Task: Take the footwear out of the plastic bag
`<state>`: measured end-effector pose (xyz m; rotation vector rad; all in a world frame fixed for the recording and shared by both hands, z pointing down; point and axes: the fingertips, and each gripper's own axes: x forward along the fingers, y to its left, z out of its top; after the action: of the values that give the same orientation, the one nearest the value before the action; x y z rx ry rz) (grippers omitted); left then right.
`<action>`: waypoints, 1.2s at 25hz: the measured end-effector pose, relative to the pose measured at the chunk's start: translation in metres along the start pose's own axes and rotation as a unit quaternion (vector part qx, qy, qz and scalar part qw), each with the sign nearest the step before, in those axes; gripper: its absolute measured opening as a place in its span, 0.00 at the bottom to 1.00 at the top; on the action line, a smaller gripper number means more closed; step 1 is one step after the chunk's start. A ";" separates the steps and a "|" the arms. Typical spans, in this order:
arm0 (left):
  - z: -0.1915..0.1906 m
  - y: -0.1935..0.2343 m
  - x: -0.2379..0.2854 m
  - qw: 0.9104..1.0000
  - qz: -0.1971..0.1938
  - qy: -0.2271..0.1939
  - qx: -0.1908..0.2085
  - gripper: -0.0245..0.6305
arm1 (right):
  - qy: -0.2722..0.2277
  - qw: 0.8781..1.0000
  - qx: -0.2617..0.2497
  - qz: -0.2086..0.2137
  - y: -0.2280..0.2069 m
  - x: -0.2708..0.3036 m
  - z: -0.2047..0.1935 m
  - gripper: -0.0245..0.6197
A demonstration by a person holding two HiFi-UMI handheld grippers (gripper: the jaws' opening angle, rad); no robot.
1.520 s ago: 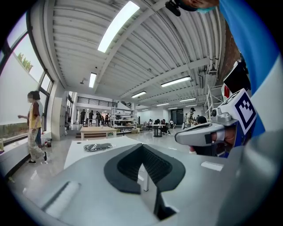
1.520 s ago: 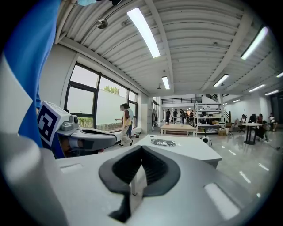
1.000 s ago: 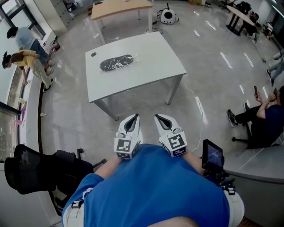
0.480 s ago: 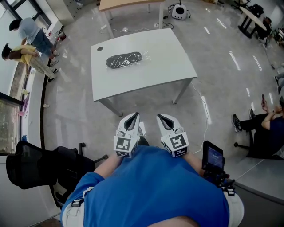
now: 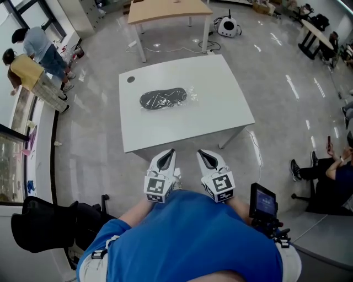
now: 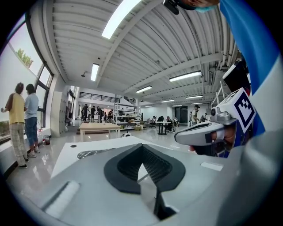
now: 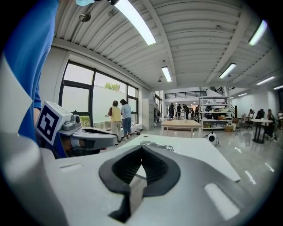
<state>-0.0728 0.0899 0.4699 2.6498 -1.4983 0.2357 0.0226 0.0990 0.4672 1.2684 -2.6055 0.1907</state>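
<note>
A dark shoe sole in a clear plastic bag [image 5: 162, 99] lies on the white table [image 5: 220, 104], left of its middle. It shows as a low dark shape in the left gripper view [image 6: 93, 152] and in the right gripper view [image 7: 155, 145]. Both grippers are held side by side close to my chest, just short of the table's near edge. My left gripper [image 5: 167, 155] is shut with nothing in it. My right gripper [image 5: 204, 154] is shut and empty too. The bag lies well beyond both.
Two people [image 5: 30, 60] stand by the window at the far left. A wooden table [image 5: 168, 11] and a small white robot [image 5: 228, 25] stand beyond the white table. A black chair [image 5: 47, 231] is at my left, a seated person [image 5: 331, 171] at the right.
I have walked toward the white table with both grippers held shut in front of me. The table and the bag now lie nearer, and the grippers reach its near edge.
</note>
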 end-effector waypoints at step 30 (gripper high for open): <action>0.000 0.150 0.108 1.000 0.009 0.027 -0.006 0.05 | 0.017 1.000 -0.005 0.024 -0.044 0.183 0.040 0.04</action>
<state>-0.1467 -0.0784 0.4895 2.5989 -1.5038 0.2969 -0.0579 -0.0751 0.4782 1.1897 -2.6065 0.2050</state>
